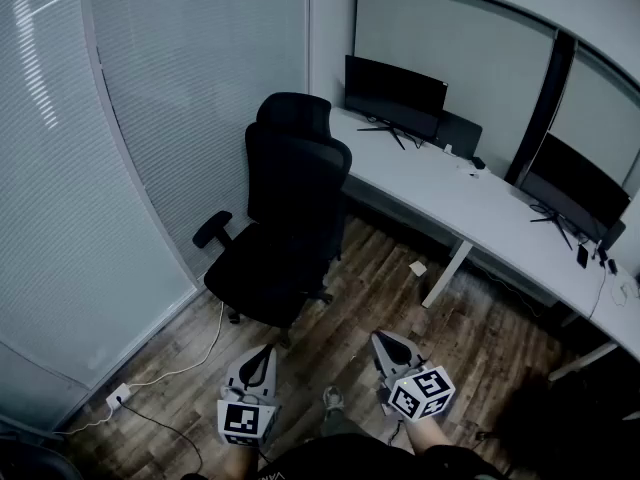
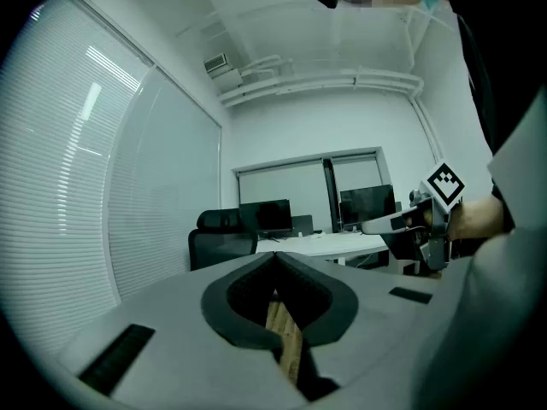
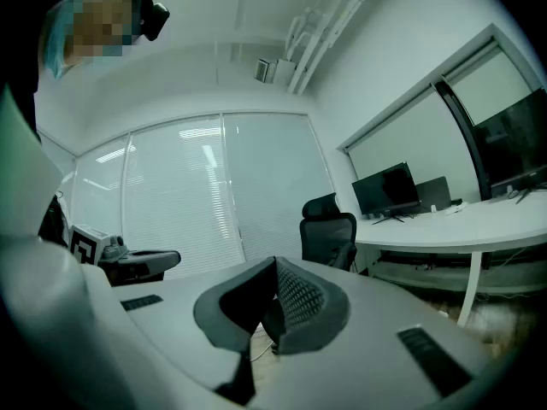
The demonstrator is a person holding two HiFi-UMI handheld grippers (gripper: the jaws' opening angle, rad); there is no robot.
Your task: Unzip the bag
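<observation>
No bag shows in any view. My left gripper (image 1: 268, 349) and right gripper (image 1: 378, 337) are held side by side, low in the head view, pointing level over the wooden floor. In the left gripper view, the left gripper (image 2: 275, 254) has its jaws shut tip to tip with nothing between them. The right gripper (image 3: 275, 261) is likewise shut and empty in its own view. Each camera catches the other tool: the right gripper (image 2: 376, 226) at the right, the left gripper (image 3: 171, 257) at the left.
A black office chair (image 1: 290, 218) stands just ahead of the grippers. Behind it runs a long white desk (image 1: 480, 208) with two dark monitors (image 1: 395, 93) (image 1: 575, 183). A frosted glass wall (image 1: 150, 118) closes the left side. A white cable and socket (image 1: 118, 396) lie on the floor.
</observation>
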